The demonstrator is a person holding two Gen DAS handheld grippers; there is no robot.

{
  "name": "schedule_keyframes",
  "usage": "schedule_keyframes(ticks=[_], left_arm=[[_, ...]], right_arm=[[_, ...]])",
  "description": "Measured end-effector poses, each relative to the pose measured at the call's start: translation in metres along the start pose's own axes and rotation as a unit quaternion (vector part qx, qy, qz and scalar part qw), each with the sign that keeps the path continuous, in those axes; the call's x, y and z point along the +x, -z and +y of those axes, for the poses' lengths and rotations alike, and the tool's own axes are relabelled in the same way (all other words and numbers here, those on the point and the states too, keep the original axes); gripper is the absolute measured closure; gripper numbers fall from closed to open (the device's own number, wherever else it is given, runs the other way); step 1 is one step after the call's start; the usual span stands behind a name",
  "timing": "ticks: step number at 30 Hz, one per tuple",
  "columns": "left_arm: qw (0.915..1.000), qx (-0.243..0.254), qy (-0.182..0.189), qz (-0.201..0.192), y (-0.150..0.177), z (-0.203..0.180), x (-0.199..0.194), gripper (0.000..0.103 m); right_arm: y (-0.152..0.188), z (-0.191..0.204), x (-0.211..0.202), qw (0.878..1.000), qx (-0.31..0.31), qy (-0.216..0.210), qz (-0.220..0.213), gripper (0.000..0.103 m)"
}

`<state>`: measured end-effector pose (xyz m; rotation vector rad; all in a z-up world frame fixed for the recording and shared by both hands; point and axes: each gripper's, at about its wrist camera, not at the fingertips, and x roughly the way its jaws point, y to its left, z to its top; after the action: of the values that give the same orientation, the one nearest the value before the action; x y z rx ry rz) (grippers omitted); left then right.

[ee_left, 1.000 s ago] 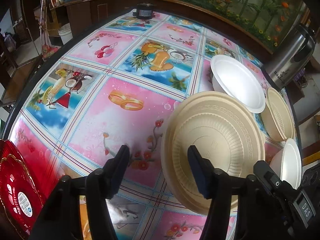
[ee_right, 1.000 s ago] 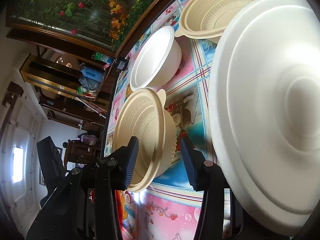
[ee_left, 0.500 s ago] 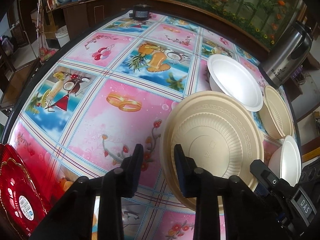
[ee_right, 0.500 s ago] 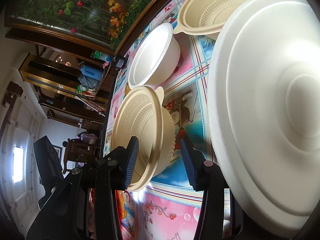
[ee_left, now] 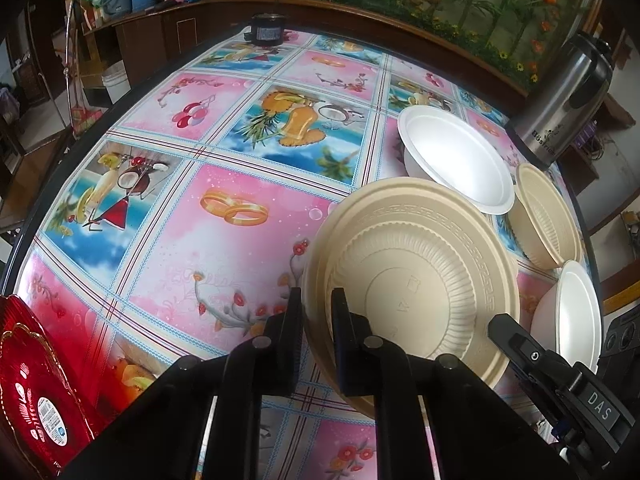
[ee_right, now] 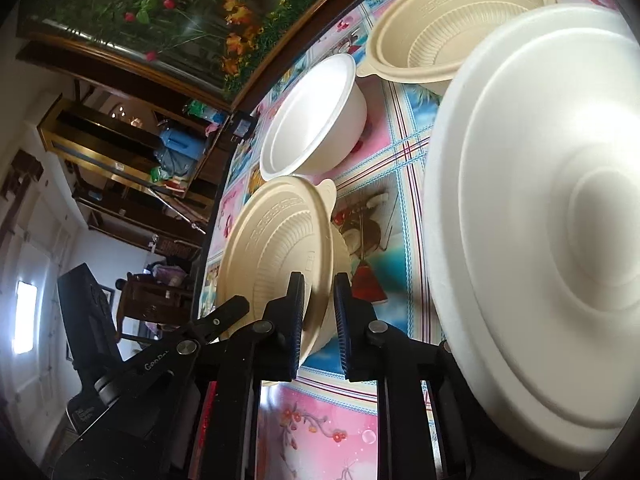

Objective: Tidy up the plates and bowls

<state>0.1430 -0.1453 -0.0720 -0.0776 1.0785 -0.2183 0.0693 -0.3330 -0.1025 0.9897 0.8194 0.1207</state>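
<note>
A beige ribbed bowl (ee_left: 416, 288) stands near me on the patterned table; it also shows in the right wrist view (ee_right: 276, 248). My left gripper (ee_left: 317, 314) is shut on its left rim. My right gripper (ee_right: 319, 308) is shut on its opposite rim and shows in the left wrist view (ee_left: 532, 356). A white bowl (ee_left: 456, 164) sits behind it, a second beige bowl (ee_left: 546, 216) to the right, and another white bowl (ee_left: 576, 312) at the right edge. The same white bowl (ee_right: 312, 120), beige bowl (ee_right: 456, 28) and near white bowl (ee_right: 536, 216) show in the right wrist view.
A red plate (ee_left: 36, 392) lies at the table's near left edge. A steel thermos jug (ee_left: 568, 96) stands at the far right. A small black device (ee_left: 267, 33) sits at the far edge. The patterned tablecloth (ee_left: 192, 184) covers the table's left half.
Both grippers have closed from wide open onto the rim of the near beige bowl, the left first and the right after it. The bowls have not visibly shifted.
</note>
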Motion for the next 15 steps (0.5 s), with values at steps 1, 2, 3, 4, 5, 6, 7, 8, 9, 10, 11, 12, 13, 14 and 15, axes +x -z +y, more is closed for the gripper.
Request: schedule_keyframes(ticks=[1, 2, 3, 4, 5, 6, 7, 8, 9, 10, 11, 12, 13, 14, 15], left_arm=[[1.0000, 0.001, 0.000, -0.001, 0.000, 0.000, -0.001, 0.091], [1.0000, 0.003, -0.002, -0.003, 0.000, -0.001, -0.002, 0.091], [1.0000, 0.004, -0.003, -0.005, 0.000, -0.001, -0.002, 0.091], [1.0000, 0.005, -0.004, -0.006, 0.000, -0.001, -0.003, 0.091], [1.0000, 0.005, -0.003, -0.006, 0.000, -0.001, -0.004, 0.091], [1.0000, 0.005, -0.004, -0.006, 0.001, -0.001, -0.005, 0.091], [1.0000, 0.005, -0.004, -0.007, 0.001, -0.001, -0.005, 0.091], [1.0000, 0.005, -0.004, -0.006, 0.001, -0.001, -0.005, 0.091], [1.0000, 0.005, -0.004, -0.006, 0.001, -0.001, -0.005, 0.091], [1.0000, 0.006, -0.003, -0.006, 0.001, -0.001, -0.006, 0.091], [1.0000, 0.006, -0.003, -0.006, 0.002, -0.001, -0.007, 0.091], [0.9999, 0.007, -0.003, -0.007, 0.003, -0.001, -0.008, 0.091], [0.9999, 0.008, -0.003, -0.008, 0.004, -0.002, -0.009, 0.091], [0.9999, 0.010, -0.003, -0.010, 0.005, -0.003, -0.011, 0.091], [0.9999, 0.012, -0.003, -0.012, 0.006, -0.003, -0.012, 0.091]], right_arm=[[0.000, 0.000, 0.000, 1.000, -0.002, 0.000, -0.001, 0.089], [-0.001, 0.001, 0.000, 1.000, -0.004, -0.001, -0.002, 0.089], [-0.001, 0.002, -0.001, 1.000, -0.006, -0.002, -0.004, 0.089], [-0.001, 0.002, -0.001, 1.000, -0.008, -0.003, -0.005, 0.089], [-0.001, 0.003, -0.001, 1.000, -0.010, -0.004, -0.006, 0.089], [-0.001, 0.003, -0.002, 1.000, -0.012, -0.004, -0.007, 0.089], [-0.001, 0.003, -0.002, 1.000, -0.012, -0.005, -0.005, 0.089], [-0.001, 0.002, -0.002, 1.000, -0.011, -0.006, -0.005, 0.089], [-0.001, 0.003, -0.002, 1.000, -0.010, -0.007, -0.004, 0.089], [-0.001, 0.002, -0.002, 1.000, -0.010, -0.008, -0.005, 0.089], [-0.001, 0.002, -0.003, 1.000, -0.010, -0.009, -0.006, 0.089], [-0.001, 0.002, -0.003, 1.000, -0.011, -0.010, -0.007, 0.089], [0.000, 0.002, -0.004, 1.000, -0.011, -0.012, -0.009, 0.089], [0.000, 0.002, -0.005, 1.000, -0.011, -0.012, -0.010, 0.089], [-0.001, 0.000, -0.006, 1.000, -0.012, -0.013, -0.011, 0.089]])
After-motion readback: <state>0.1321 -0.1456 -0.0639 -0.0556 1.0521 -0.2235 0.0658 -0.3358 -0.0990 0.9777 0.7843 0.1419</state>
